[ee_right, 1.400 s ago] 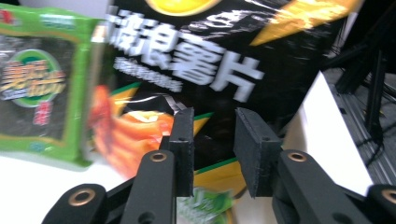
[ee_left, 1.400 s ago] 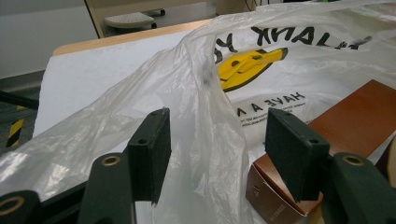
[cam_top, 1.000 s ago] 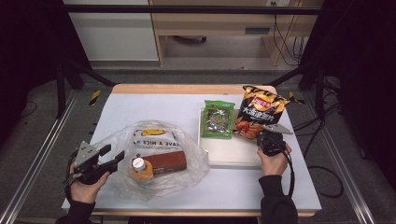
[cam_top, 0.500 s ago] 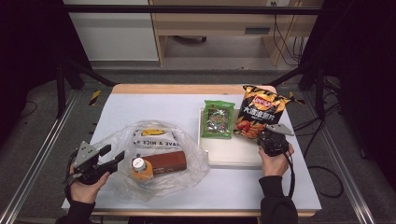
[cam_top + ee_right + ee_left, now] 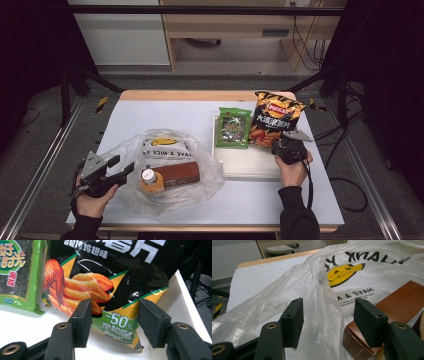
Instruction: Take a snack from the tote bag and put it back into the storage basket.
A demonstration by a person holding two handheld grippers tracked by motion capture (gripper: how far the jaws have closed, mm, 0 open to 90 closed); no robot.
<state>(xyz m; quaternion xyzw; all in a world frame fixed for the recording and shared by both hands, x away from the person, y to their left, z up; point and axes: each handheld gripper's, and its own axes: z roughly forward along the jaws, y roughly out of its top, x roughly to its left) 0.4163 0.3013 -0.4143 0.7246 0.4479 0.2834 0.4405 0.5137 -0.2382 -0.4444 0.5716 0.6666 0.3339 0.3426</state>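
White sheeting covers the table [image 5: 150, 115] I'm working over, with a wooden edge at the far side and dark floor all round. On my left gripper [image 5: 112, 170] I see the jaws spread wide, nothing pinched; in the left gripper view a fold of the clear plastic bag [image 5: 319, 302] rises between them, though I cannot tell whether either pad touches it. From there outward, the bag lies crumpled with its printed yellow logo facing up, and inside it a brown box [image 5: 175, 174] sits just beyond my right-hand jaw, one open end flap close to the pad. A small bottle [image 5: 148, 178] with a white cap lies in the bag against the box, on the side nearer my left hand. My right gripper [image 5: 112, 322] also has its jaws apart, and the lower corner of the black chips bag [image 5: 112, 290] sits between them in the right gripper view; the pads stand just clear of it, holding nothing. The chips rest on a white tray [image 5: 250, 165], to the right of the plastic bag, leaning back over the tray's far edge. Just beside the chips, on the side toward the plastic bag, a green seaweed packet [image 5: 234, 127] lies on the same tray.
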